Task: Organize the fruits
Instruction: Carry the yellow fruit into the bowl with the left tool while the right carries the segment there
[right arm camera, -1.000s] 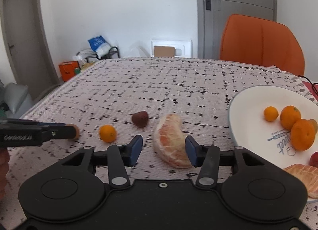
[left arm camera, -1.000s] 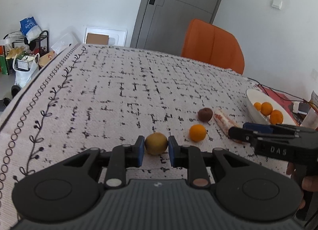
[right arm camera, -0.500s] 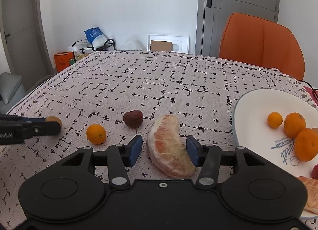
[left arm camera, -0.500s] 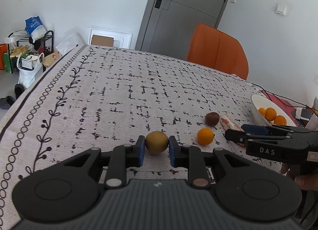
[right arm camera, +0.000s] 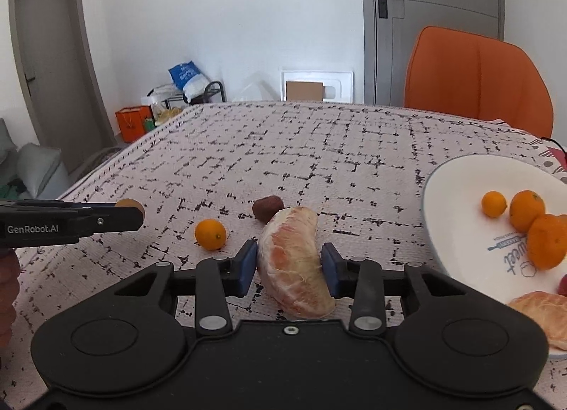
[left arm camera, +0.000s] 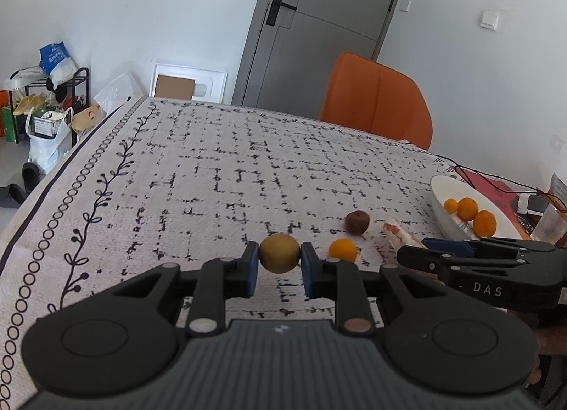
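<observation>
My left gripper (left arm camera: 279, 258) is shut on a round yellow-brown fruit (left arm camera: 279, 253), which also shows at its tip in the right wrist view (right arm camera: 129, 203). The jaws of my right gripper (right arm camera: 288, 264) are closing on a peeled pomelo segment (right arm camera: 294, 261) that lies on the tablecloth, and both blue pads touch its sides. Between the two grippers lie a small orange (right arm camera: 210, 234) and a dark brown fruit (right arm camera: 267, 207). A white plate (right arm camera: 457, 197) at the right holds three oranges and another pomelo piece (right arm camera: 542, 310).
An orange chair (right arm camera: 478, 80) stands behind the table's far edge. Cables and small items (left arm camera: 531, 201) lie beyond the plate (left arm camera: 439, 190). A hand (right arm camera: 7, 286) holds the left gripper at the frame's left edge. The patterned cloth (left arm camera: 212, 169) stretches away to the far left.
The right gripper's pads have drawn in from a clear gap to touching the pomelo segment. The left gripper keeps its hold on the round fruit.
</observation>
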`<state>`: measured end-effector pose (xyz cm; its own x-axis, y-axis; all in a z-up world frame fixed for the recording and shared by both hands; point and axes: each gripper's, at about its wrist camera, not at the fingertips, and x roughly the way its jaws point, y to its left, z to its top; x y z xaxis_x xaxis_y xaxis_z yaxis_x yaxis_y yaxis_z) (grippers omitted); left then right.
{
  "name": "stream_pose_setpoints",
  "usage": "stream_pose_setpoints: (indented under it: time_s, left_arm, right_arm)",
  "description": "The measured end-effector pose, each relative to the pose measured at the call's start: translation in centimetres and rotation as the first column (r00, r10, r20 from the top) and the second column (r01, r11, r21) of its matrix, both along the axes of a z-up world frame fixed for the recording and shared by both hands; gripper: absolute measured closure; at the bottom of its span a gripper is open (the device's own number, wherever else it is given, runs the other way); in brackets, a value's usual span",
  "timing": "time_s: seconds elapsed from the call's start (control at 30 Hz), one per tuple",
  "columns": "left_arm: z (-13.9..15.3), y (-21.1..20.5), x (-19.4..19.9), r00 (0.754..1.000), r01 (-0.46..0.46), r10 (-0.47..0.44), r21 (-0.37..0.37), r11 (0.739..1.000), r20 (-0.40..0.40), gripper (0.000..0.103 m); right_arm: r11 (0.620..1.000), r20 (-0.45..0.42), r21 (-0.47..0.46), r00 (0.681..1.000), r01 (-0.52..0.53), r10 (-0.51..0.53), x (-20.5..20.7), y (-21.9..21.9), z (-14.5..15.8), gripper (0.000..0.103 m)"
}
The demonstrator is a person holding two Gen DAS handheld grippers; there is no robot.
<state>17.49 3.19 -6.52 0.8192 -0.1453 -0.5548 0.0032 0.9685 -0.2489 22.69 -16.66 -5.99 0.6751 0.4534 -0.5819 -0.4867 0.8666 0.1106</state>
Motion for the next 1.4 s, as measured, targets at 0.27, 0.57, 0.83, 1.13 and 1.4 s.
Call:
stream_pose_setpoints:
  time_s: [0.27, 0.57, 0.83, 1.13, 1.4]
  left_arm:
    - [1.2, -1.7, 0.2, 0.999, 0.030, -0.030, 0.015, 0.999, 0.025, 0.080]
    - [2.4, -4.7, 0.8, 0.995, 0.088, -0.090, 0.035, 0.995, 0.051, 0.080]
    - [3.3, -7.7, 1.4, 0.986, 0.147, -0.151, 0.052, 0.988, 0.067, 0.080]
    - [4.3, -11.5, 2.8, 0.971, 0.220, -0.228, 0.095, 0.971, 0.079, 0.080]
    - [4.4, -14.6, 4.0, 0.954, 0.281, -0.292, 0.130, 0.951, 0.073, 0.080]
  right_arm:
    - [0.999, 0.035, 0.036, 0.999, 0.024, -0.025, -0.8, -1.9, 1.5, 0.066]
    - [0.994, 0.077, 0.067, 0.993, 0.088, -0.093, -1.3, -5.4, 3.0, 0.066]
    - [0.985, 0.095, 0.087, 0.983, 0.151, -0.159, -1.6, -8.7, 3.4, 0.066]
    - [0.967, 0.102, 0.113, 0.965, 0.228, -0.240, -1.6, -12.7, 3.4, 0.066]
    - [0.951, 0.099, 0.127, 0.950, 0.283, -0.296, -1.7, -15.7, 3.0, 0.066]
